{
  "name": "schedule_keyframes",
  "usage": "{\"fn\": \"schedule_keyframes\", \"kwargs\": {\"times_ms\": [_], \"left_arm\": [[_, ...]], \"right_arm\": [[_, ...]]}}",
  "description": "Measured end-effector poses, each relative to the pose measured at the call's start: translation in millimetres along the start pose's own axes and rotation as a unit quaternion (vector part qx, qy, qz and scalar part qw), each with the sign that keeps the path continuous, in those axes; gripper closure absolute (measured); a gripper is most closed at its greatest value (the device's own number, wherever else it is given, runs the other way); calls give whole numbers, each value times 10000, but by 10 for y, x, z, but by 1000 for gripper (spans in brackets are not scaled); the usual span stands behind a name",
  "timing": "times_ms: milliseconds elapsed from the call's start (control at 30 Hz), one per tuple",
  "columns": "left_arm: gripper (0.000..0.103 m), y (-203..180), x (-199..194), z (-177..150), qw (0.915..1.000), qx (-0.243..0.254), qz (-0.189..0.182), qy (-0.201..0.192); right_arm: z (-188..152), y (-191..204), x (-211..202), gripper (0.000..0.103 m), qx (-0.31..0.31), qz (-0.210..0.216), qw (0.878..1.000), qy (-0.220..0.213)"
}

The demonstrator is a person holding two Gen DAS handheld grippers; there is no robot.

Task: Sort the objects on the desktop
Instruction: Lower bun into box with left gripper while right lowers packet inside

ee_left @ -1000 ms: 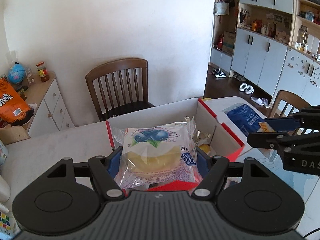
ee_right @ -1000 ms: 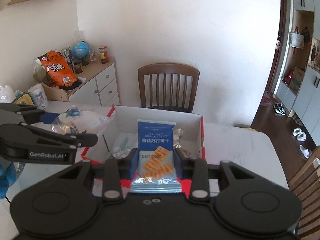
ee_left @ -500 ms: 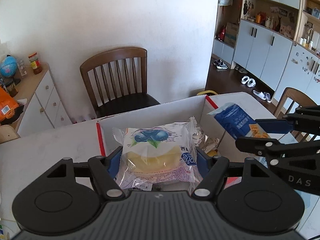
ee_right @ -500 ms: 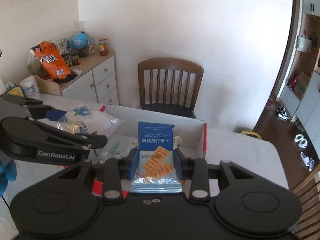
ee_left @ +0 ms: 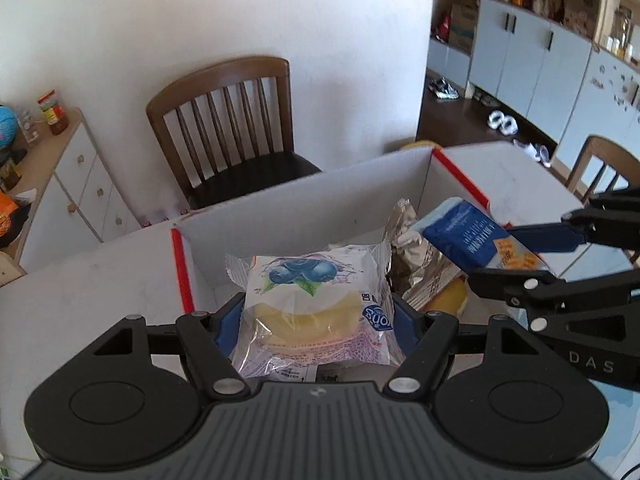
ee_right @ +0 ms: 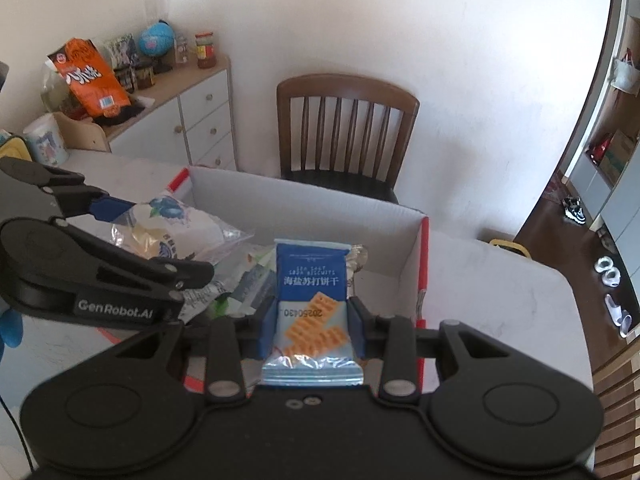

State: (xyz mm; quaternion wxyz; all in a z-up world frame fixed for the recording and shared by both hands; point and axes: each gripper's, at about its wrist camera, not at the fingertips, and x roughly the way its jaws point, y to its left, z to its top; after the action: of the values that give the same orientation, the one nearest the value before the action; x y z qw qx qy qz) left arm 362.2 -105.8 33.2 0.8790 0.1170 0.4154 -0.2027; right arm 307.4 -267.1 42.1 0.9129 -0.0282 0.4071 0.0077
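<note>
Box [ee_left: 304, 208] floor mostly behind snack pkts [ee_left: 316, 308]

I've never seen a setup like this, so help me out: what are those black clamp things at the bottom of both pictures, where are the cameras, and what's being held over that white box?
Those clamps are hand-held two-finger grippers, one in each of a person's hands; no robot arm is involved. Each carries a wide-angle camera looking forward along its fingers, so each picture is one gripper's own view, with the other gripper showing at the side.

The left gripper is closed on a clear-wrapped blueberry bread pack. The right gripper is closed on a blue cracker packet. Both hang over an open white cardboard box with red edges, which stands on a pale table and already holds a few wrapped snacks. A wooden chair stands behind.
</note>
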Motion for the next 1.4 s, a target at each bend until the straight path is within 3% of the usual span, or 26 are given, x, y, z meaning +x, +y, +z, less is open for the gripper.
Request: {"fn": "schedule_keyframes", "kwargs": {"times_ms": [233,1200,1400], "left_arm": [[30,-33,210,-14,9991,356,59,233],[30,23,746,-107,9942,302,-102,1029],[22,-27,795,-94,9921,413,-115,1177]], "right_arm": [[-33,-84,200,67,-8,61,9999,89],[-300,-127,621,66,-106,187,9972,715],[-300,-150,648,65,-83,221,9965,798]]}}
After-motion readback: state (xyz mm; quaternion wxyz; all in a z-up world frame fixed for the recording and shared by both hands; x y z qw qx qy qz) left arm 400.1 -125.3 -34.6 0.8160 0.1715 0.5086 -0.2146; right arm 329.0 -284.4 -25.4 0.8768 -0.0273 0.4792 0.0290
